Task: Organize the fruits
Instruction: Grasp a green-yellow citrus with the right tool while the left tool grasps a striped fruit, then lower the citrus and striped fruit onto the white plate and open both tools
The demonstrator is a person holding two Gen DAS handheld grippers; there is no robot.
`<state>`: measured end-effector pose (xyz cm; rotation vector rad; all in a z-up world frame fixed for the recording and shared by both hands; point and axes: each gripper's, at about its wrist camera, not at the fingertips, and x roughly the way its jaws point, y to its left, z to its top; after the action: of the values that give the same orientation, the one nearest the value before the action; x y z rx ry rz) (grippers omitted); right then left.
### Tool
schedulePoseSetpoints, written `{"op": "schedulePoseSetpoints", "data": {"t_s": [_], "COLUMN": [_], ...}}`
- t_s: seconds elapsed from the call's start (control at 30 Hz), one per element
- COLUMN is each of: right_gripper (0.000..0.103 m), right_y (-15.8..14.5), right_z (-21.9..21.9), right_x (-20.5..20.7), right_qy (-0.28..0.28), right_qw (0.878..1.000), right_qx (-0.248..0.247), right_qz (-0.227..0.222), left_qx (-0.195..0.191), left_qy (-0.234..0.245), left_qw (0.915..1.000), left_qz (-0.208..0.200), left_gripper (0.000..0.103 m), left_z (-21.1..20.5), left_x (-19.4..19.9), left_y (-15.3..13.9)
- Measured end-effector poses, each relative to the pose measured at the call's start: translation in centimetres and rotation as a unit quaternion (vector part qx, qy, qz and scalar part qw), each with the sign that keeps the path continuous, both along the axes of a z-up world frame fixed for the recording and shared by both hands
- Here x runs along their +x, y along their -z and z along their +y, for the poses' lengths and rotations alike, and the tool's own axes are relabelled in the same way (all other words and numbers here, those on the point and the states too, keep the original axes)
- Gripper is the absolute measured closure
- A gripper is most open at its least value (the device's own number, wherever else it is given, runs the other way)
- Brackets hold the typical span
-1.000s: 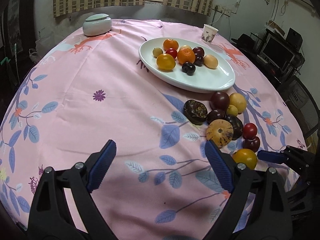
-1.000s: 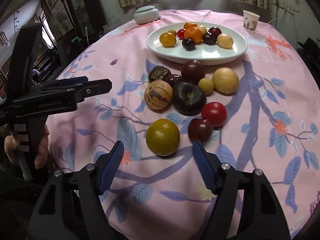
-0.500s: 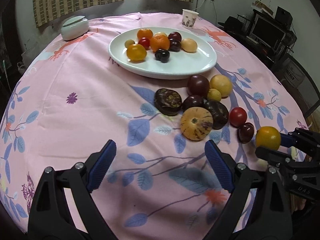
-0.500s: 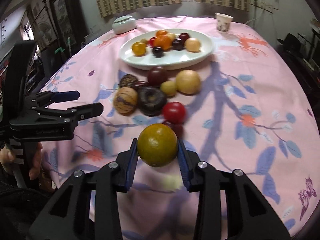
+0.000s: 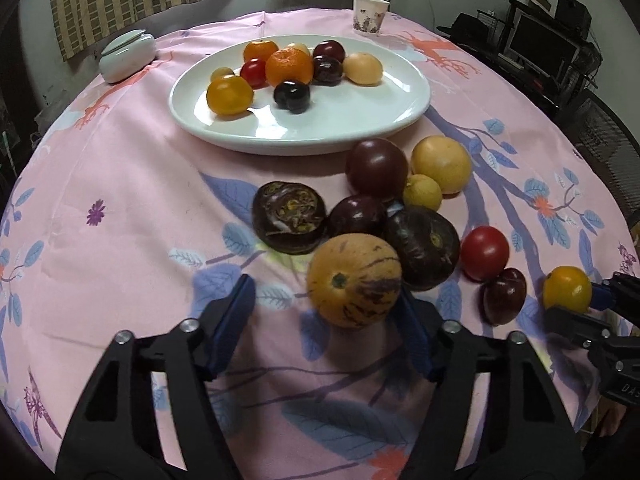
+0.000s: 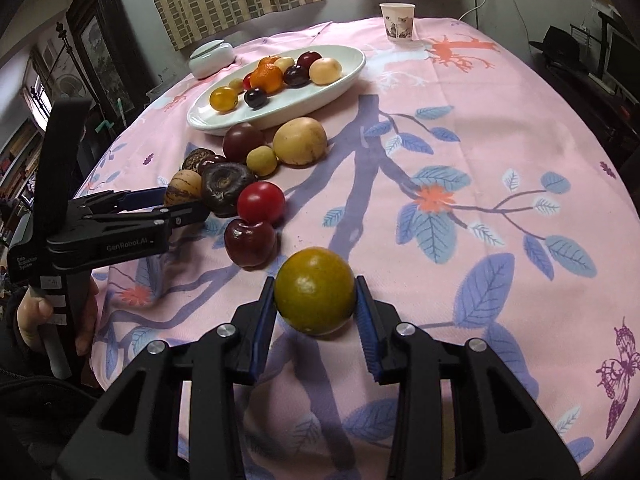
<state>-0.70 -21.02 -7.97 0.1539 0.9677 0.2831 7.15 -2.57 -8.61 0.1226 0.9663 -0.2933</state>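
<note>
Yellow-green fruit (image 6: 315, 291) sits pinched in R gripper (image 6: 316, 312) above cloth, smooth/round so prob slippery—grip at widest pt; L gripper (image 5: 326, 320) spread round striped fruit (image 5: 354, 280).

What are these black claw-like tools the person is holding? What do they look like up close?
Each gripper is a matte black plastic frame that forks into two fingers lined with ribbed blue pads, joined by round silver bolts. The left gripper, seen from the side, carries white "GenRobot.AI" lettering, a small white label and a striped handle gripped by a bare hand. No cables show.
</note>
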Motion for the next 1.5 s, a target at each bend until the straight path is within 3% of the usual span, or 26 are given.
{"op": "schedulePoseSetpoints", "data": {"t_s": [0.1,0.3,0.5,0.87,1.07,1.3,1.5], "right_gripper": [0.064,0.064,0.064,0.064,0.064,0.065,0.065], "right_y": [0.1,0.1,-1.4,-3.4,-5.0,-7.7,-8.6], "right_z": [0.2,0.7,1.9,4.4,4.9,5.7,7.2], "right_x": [0.3,0.3,-0.2,1.2,4.1,10.3,17.0], "right_qy": [-0.003,0.002,0.0,-0.023,-0.042,-0.071,-0.083], "right_qw": [1.0,1.0,1.0,0.999,0.998,0.995,0.993], "right_qx": [-0.003,-0.021,-0.023,-0.029,-0.026,-0.044,-0.055], "right_qz": [-0.002,-0.007,-0.013,-0.025,-0.038,-0.049,-0.06], "left_qx": [-0.008,-0.041,-0.045,-0.056,-0.041,-0.032,-0.017], "left_qy": [0.015,0.018,0.026,0.007,0.003,-0.004,-0.026], "left_qw": [0.9998,0.999,0.9982,0.9976,0.9978,0.9984,0.9993], "left_qz": [-0.008,-0.002,-0.029,-0.041,-0.052,-0.046,-0.023], "left_gripper": [0.063,0.063,0.063,0.063,0.063,0.063,0.063], "left_z": [-0.4,0.6,1.7,4.9,5.6,5.5,4.8], "left_x": [-0.4,-1.1,-2.8,-2.5,1.2,9.2,16.5], "left_y": [-0.3,-0.9,-2.4,-4.6,-6.9,-9.6,-9.2]}}
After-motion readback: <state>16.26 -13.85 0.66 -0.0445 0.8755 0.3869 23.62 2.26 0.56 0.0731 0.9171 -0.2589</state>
